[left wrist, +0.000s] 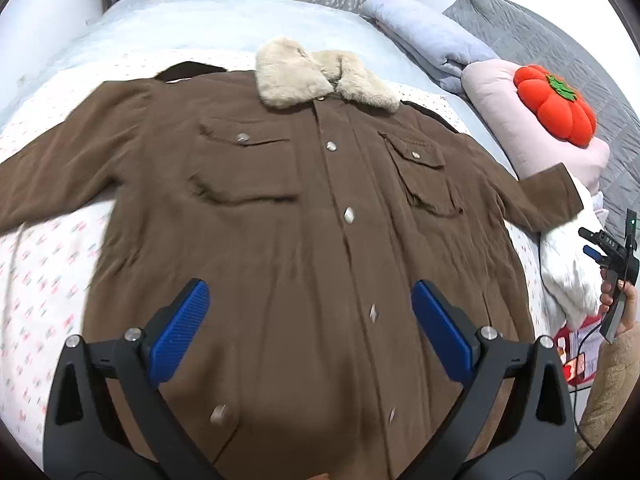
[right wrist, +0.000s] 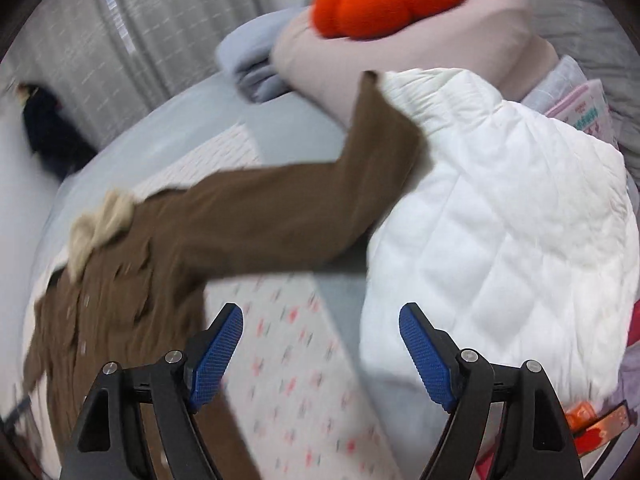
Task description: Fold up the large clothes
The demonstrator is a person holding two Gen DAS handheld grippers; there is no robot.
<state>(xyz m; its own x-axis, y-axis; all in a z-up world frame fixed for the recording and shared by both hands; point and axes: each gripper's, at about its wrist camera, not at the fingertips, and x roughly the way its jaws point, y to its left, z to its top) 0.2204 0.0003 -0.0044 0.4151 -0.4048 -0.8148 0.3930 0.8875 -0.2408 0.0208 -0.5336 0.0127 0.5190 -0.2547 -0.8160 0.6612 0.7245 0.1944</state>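
Note:
A brown button-up jacket (left wrist: 288,216) with a cream fur collar (left wrist: 316,76) lies flat, front up, on a patterned sheet (left wrist: 44,280), sleeves spread out. My left gripper (left wrist: 310,304) is open and empty, hovering over the jacket's lower front. My right gripper (right wrist: 320,328) is open and empty above the sheet, beside the jacket (right wrist: 132,276). The jacket's right sleeve (right wrist: 304,204) runs up onto a white quilted garment (right wrist: 500,232). The right gripper also shows at the right edge of the left wrist view (left wrist: 612,256), held in a hand.
A pink pillow (left wrist: 516,112) with an orange pumpkin cushion (left wrist: 556,104) lies right of the jacket, with a pale blue folded blanket (left wrist: 428,40) and grey quilt (left wrist: 560,44) behind. Dark clothing (right wrist: 48,136) lies at the far bed edge. Colourful packets (right wrist: 592,420) sit at lower right.

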